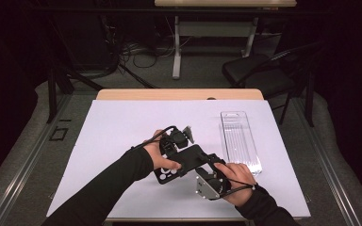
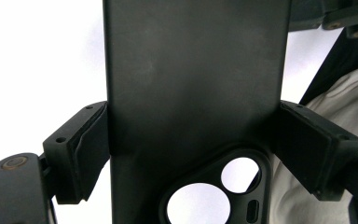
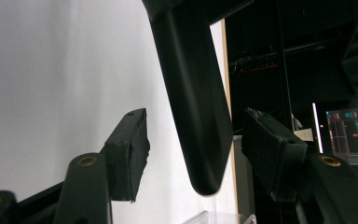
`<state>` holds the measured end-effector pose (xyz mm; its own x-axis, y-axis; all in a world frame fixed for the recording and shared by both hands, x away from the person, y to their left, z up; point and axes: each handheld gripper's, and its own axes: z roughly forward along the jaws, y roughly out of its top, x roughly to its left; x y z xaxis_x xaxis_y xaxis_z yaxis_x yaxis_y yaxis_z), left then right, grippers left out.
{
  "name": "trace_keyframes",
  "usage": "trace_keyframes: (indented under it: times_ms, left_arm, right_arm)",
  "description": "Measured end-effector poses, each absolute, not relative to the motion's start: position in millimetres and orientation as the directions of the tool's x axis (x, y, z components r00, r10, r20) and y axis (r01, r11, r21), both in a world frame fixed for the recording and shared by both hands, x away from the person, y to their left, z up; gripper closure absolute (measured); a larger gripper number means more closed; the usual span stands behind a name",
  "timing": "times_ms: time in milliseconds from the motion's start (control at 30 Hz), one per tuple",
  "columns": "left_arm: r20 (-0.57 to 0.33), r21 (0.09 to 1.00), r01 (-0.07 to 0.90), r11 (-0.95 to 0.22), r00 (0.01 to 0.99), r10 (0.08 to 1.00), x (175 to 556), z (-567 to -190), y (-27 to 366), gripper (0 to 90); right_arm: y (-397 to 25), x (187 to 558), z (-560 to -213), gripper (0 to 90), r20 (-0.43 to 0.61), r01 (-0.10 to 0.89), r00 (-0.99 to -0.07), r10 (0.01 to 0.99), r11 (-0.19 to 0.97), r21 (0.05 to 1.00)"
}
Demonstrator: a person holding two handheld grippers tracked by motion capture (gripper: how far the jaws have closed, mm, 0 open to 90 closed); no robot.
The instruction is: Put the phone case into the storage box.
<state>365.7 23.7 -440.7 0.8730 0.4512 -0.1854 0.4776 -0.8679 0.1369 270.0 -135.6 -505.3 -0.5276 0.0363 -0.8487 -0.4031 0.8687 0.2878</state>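
Left tool: jaws closed in on the two long edges of a black phone case, pads pressed flat against its sides, as the left gripper view shows near the camera cut-out. Firm hold, case raised a little above the white bench, middle of the sheet, toward the person's side.

Case: matte black shell, empty as far as can be seen; bench shows through the lens holes. Judged light and thin-walled, somewhat flexible, so it may bow or twist if squeezed hard across its width. Matte skin should not slip much on the pads. Best taken by the long edges, as now, or by the plain end away from the cut-out, where the wall is unbroken.

Right tool: jaws spread, nothing gripped. In the right gripper view the case's rounded corner hangs between the two pads, touching neither. Judged to be lining up for a second hold on that end.

Far right: clear plastic tray, long and narrow, ribbed floor, lying flat on the bench just beyond the right hand. Appears empty. Well apart from the case.
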Motion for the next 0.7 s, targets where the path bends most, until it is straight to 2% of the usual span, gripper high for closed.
trace_keyframes:
  times_ms: [267,467,700]
  left_arm:
    - [-0.189,0.13,0.473,-0.872,0.875,0.446,363.9,-442.9,18.5,15.3]
    - [-0.198,0.13,0.468,-0.874,0.876,0.44,363.0,-444.3,15.8,15.3]
    - [-0.209,0.124,0.46,-0.879,0.878,0.43,361.1,-445.0,13.1,15.3]
  right_arm:
    - [-136.1,269.8,-509.0,42.5,-0.843,-0.393,-0.535,0.044,0.871,0.294]
    - [-134.4,268.3,-511.1,42.5,-0.865,-0.425,-0.502,0.011,0.867,0.258]
    - [-132.5,265.4,-513.3,48.0,-0.879,-0.442,-0.477,-0.015,0.868,0.225]
